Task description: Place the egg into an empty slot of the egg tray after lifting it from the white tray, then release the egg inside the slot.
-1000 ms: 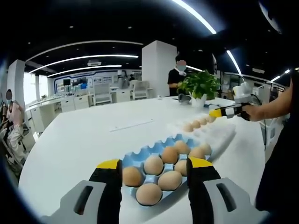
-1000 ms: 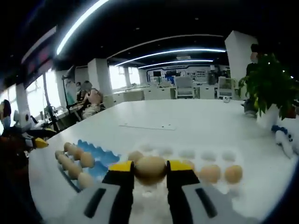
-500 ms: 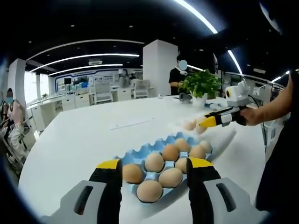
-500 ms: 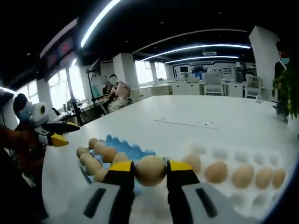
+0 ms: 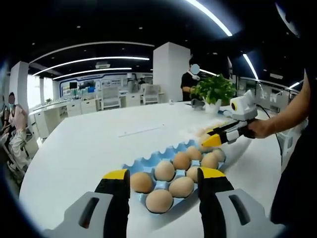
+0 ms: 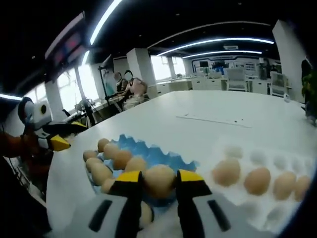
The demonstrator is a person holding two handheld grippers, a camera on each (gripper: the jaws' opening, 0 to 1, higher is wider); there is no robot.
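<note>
While the right gripper [image 6: 158,181] clamps its yellow-tipped jaws on a brown egg [image 6: 159,180], that egg hangs just above the near end of the blue egg tray [image 6: 148,153], w/ tray eggs right beside and under it; can't tell if it touches any. In the right gripper view the blue tray sits left-centre on the white surface [image 6: 198,129], brown eggs along its left and near slots, bare blue slots toward the far side. White tray [image 6: 257,208] lies just right of it, touching or nearly so, w/ a row of eggs [image 6: 257,179] in it.

Left gripper [image 5: 161,178] hovers w/ jaws spread apart, nothing between them, just short of the blue tray's near edge. In the left gripper view the blue tray [image 5: 143,166] carries about seven eggs [image 5: 164,170] clustered toward its right half; left-side slots bare. Beyond it the right gripper [image 5: 210,140] comes in from the right, held by a person's hand [image 5: 260,129], its yellow tips over the far right corner of the blue tray, egg between them hard to make out. Potted plant [image 5: 213,89] stands farther back on the surface; a person [image 5: 188,82] stands behind it by a white pillar [image 5: 168,69]. In the right gripper view the left gripper [image 6: 54,144] shows at far left, well apart from the tray.
</note>
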